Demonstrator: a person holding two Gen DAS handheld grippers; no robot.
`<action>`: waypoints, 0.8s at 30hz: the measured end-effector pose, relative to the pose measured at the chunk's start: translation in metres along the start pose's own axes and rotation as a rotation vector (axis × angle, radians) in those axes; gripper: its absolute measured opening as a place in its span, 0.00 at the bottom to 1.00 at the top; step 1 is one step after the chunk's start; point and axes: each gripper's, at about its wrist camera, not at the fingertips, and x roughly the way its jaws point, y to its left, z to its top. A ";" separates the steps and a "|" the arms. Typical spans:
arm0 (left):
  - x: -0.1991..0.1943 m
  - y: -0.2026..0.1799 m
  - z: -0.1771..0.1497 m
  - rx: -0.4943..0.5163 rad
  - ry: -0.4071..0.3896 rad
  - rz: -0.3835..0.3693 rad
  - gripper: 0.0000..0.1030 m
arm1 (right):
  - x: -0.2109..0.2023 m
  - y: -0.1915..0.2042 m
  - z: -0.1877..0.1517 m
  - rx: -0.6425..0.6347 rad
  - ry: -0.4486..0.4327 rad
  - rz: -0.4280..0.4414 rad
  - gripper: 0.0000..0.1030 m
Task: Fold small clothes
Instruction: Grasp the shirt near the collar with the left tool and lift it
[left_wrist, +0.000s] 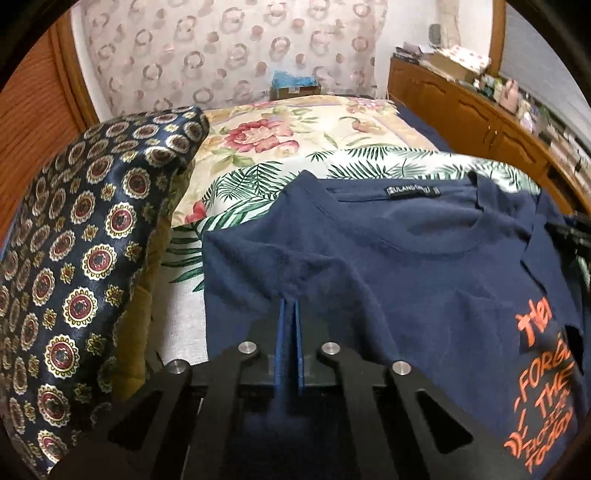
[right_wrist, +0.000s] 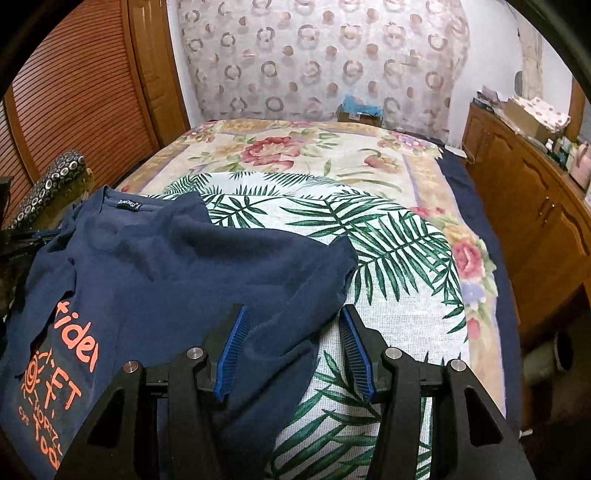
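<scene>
A navy T-shirt (left_wrist: 406, 266) with orange lettering lies face up on the bed, its collar and label toward the far side. My left gripper (left_wrist: 289, 302) is shut, and its blue pads pinch a puckered ridge of the shirt's cloth near the left shoulder. In the right wrist view the same T-shirt (right_wrist: 166, 266) spreads to the left. My right gripper (right_wrist: 293, 314) stands open over the shirt's right sleeve. The sleeve's edge lies between the blue pads (right_wrist: 236, 332), and neither pad presses on it.
The bed carries a palm-leaf sheet (right_wrist: 388, 251) over a floral cover (right_wrist: 295, 151). A navy patterned cushion (left_wrist: 81, 258) rises at the left. A wooden cabinet (right_wrist: 535, 221) with clutter on top runs along the right, and a slatted wooden door (right_wrist: 74, 92) stands at the left.
</scene>
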 end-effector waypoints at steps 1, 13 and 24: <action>-0.002 0.001 0.001 -0.002 -0.007 0.003 0.04 | 0.001 -0.001 0.000 0.000 0.000 0.000 0.53; -0.058 0.029 0.013 -0.035 -0.159 0.029 0.04 | 0.003 0.002 0.001 -0.011 0.000 -0.027 0.54; -0.091 0.016 0.003 -0.030 -0.230 -0.063 0.03 | 0.012 -0.003 0.016 0.031 0.022 0.050 0.10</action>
